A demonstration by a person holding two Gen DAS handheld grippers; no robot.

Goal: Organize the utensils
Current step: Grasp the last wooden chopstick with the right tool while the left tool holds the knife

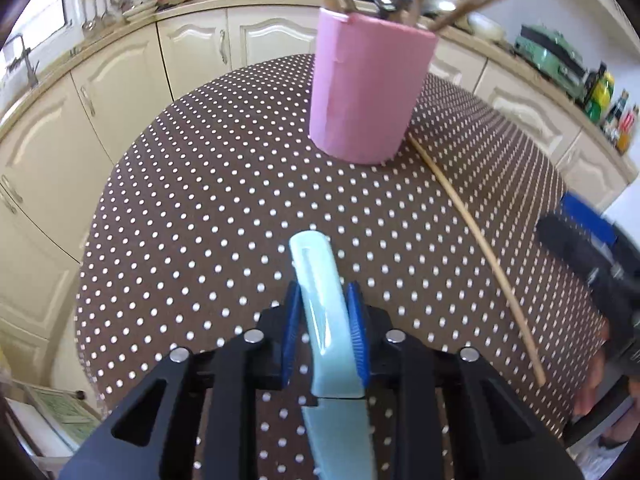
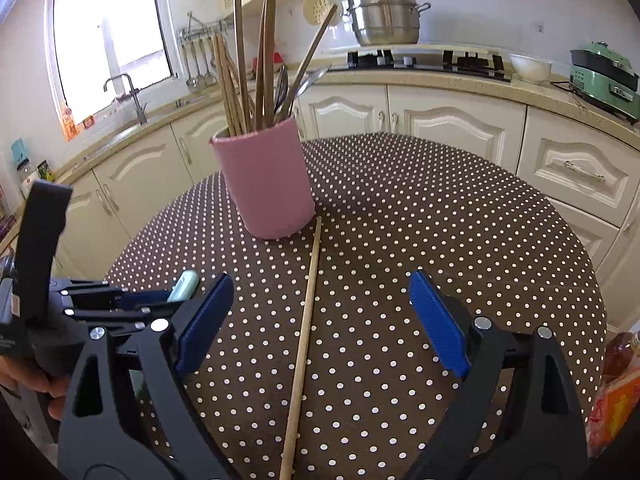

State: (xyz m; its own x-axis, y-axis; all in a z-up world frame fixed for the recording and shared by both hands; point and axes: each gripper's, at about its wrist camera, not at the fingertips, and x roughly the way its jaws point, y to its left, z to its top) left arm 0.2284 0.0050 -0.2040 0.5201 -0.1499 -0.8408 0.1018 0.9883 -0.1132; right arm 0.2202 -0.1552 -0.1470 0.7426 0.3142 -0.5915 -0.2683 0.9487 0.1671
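The left gripper (image 1: 324, 332) pinches the pale blue handle of a knife (image 1: 320, 312), held above the tabletop (image 1: 208, 200). The right gripper (image 2: 320, 320) is spread wide, its fingers (image 2: 204, 320) on either side of a single chopstick (image 2: 306, 328) lying flat. The chopstick's far end rests just beside the base of the pink cup (image 2: 268, 184), which stands upright and holds chopsticks and metal spoons.
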